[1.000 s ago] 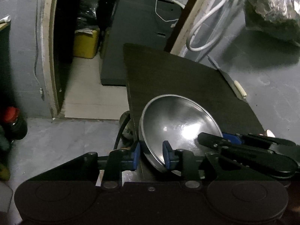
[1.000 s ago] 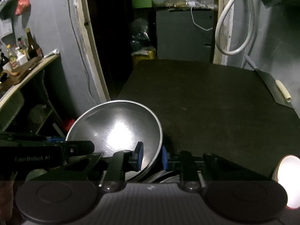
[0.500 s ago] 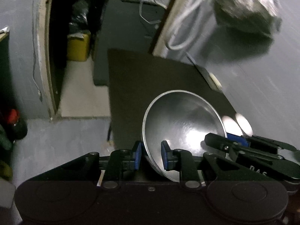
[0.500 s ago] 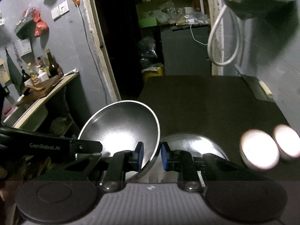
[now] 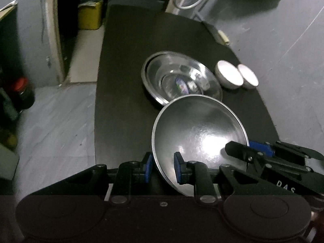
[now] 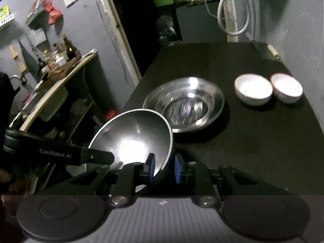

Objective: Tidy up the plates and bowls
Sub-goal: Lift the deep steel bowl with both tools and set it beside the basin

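Both grippers hold one matte steel bowl (image 5: 199, 133) above the near end of the black table (image 5: 125, 64). My left gripper (image 5: 162, 167) is shut on its left rim. My right gripper (image 6: 163, 168) is shut on its right rim; the bowl also shows in the right wrist view (image 6: 133, 135). A shiny steel bowl (image 5: 180, 79) with a sticker inside rests on the table beyond it, also in the right wrist view (image 6: 185, 103). Two small white bowls (image 6: 253, 89) (image 6: 287, 88) stand side by side to its right.
The table (image 6: 263, 141) runs along a grey wall on the right. A knife with a pale handle (image 5: 221, 36) lies at the far right edge. A doorway (image 6: 129, 20) and a cluttered counter with bottles (image 6: 58, 58) are to the left.
Both grippers lifted the held bowl up and back toward me. The shiny bowl that lay beneath it and the two white bowls came into full view.
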Demonstrator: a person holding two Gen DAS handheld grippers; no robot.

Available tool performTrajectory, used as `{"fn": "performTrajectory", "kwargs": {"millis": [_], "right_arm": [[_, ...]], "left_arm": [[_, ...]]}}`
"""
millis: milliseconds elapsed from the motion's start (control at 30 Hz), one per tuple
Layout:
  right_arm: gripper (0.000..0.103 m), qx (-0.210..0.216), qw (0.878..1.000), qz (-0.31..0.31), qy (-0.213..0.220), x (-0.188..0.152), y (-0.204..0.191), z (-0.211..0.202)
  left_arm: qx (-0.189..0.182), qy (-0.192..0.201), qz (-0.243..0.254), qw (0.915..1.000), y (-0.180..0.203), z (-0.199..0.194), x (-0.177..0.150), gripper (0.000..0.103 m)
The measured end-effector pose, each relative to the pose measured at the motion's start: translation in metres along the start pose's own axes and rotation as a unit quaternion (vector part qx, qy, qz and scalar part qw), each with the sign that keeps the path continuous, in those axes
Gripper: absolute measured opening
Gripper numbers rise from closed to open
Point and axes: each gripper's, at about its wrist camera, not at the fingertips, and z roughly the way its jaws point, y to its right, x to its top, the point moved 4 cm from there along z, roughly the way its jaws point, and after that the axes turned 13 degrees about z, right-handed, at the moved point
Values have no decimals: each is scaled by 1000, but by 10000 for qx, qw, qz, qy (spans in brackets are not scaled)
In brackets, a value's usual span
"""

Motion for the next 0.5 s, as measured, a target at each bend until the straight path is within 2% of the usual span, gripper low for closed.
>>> {"fn": "performTrajectory", "kwargs": {"millis": [233,500], "right_arm": [[23,74,9991,10,-427,-13,-1,13],[23,-135,9975,-4,-689,-14,-10,27]], "left_arm": [[332,-410,11,9986,1,6,-10,24],[197,-651,184,9975,-12,19,-5,25]]}}
